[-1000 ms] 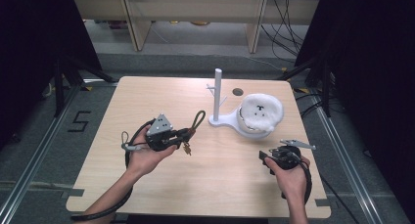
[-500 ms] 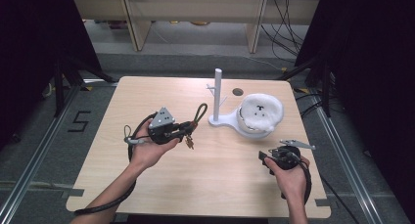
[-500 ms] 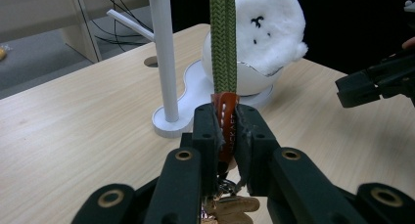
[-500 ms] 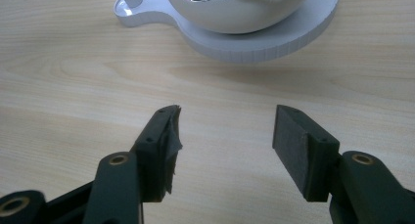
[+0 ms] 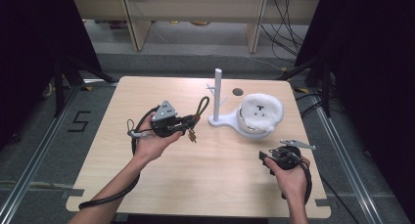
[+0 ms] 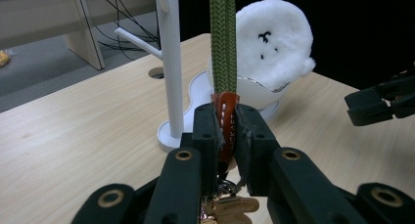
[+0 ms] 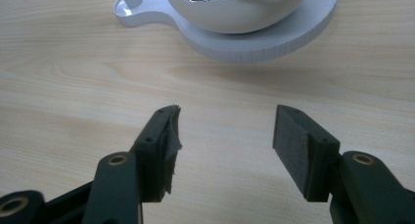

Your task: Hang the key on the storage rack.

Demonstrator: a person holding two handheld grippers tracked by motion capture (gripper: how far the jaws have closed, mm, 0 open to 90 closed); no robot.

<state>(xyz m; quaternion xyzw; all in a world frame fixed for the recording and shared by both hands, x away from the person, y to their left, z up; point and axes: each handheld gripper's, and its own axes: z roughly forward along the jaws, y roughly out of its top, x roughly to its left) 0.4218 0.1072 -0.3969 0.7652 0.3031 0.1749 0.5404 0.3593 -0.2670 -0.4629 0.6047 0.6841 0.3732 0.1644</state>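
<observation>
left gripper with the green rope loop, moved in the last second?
Yes. The left gripper, shut on the green braided rope loop, has edged forward and rightward toward the white peg stand, which stayed put.

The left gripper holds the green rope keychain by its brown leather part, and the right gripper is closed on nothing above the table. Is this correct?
Not quite: the right gripper is open, not closed; the right gripper view shows a wide gap between its jaws above the table. The rest holds: the left gripper clamps the green rope keychain by its brown leather part.

The table [image 5: 161, 180] is seen from above and forward by the high view, while the white stand [image 6: 172, 72] is faced closely, from low down, by both gripper views.
</observation>
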